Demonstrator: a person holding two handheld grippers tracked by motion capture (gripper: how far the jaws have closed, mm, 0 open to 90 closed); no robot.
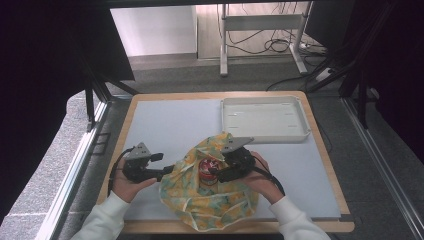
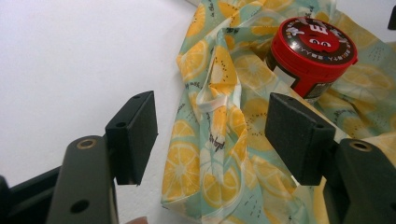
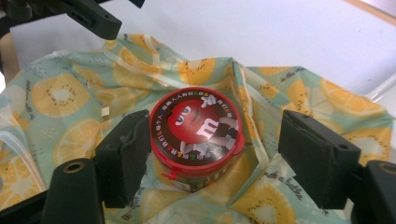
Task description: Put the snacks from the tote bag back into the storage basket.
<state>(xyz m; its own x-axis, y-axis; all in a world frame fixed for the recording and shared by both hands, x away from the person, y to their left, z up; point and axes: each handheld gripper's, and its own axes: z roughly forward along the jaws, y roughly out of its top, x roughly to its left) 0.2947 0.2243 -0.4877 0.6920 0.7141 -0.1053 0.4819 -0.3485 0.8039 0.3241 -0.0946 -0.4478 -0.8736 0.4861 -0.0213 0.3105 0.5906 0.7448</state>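
Note:
A lemon-print cloth (image 1: 210,192) lies crumpled at the front middle of the table. On it stands a small round tub with a red lid (image 1: 207,169). In the right gripper view the tub (image 3: 197,133) sits between the open jaws of my right gripper (image 3: 212,161), its lid close to the left pad (image 3: 128,154). My left gripper (image 1: 167,173) is at the cloth's left edge. It stands open, and a raised fold of the cloth (image 2: 219,126) lies between its pads, with the tub (image 2: 312,51) farther off.
A shallow white tray (image 1: 263,119) sits at the back right of the grey mat (image 1: 170,125). The wooden table edge (image 1: 330,150) runs around the mat. Beyond the table stand a desk frame (image 1: 260,35) and floor cables.

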